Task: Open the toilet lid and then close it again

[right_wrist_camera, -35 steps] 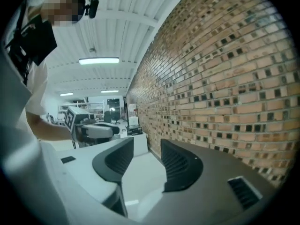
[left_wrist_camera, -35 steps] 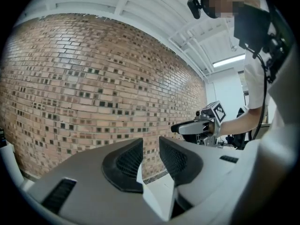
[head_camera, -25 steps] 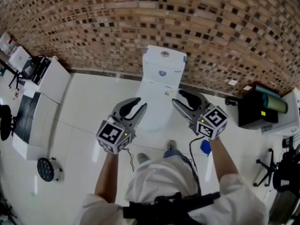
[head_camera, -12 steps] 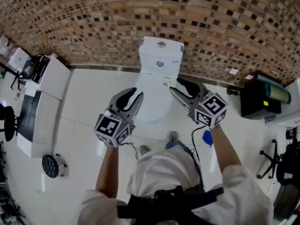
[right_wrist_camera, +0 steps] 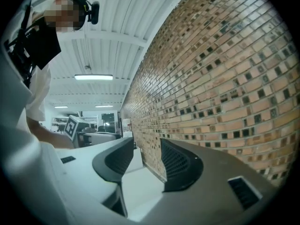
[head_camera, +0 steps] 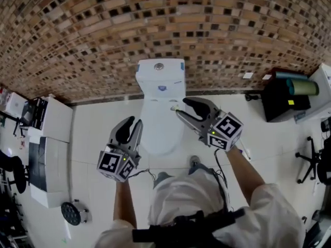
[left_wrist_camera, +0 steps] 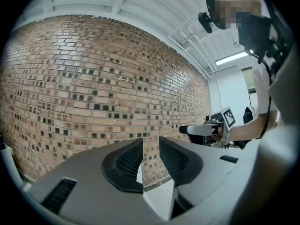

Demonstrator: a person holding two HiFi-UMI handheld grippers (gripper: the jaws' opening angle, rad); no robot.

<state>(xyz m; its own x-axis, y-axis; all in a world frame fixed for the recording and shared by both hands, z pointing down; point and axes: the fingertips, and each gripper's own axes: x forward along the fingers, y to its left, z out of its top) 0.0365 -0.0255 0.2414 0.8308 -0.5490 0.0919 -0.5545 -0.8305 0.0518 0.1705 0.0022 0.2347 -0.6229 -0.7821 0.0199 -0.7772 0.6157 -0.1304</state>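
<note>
Flanking toilet (head_camera: pixel 159 130), head view: left gripper (head_camera: pixel 129 123), right gripper (head_camera: pixel 182 106); own views: fingers (left_wrist_camera: pixel 125 165) apart, empty.

toilet (head_camera: pixel 160 112) against brick wall (head_camera: pixel 103 35) | left gripper (head_camera: pixel 132 123) left of toilet | right gripper (head_camera: pixel 184 106) right of it | cabinet (head_camera: pixel 51 125) far left

Glossy toilet (head_camera: pixel 158 122), apparently rough brick wall (head_camera: pixel 103 35)

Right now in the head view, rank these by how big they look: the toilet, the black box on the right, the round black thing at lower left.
1. toilet
2. black box
3. round black thing
The gaps are plain, so nearness to the camera leaves the order sure.
</note>
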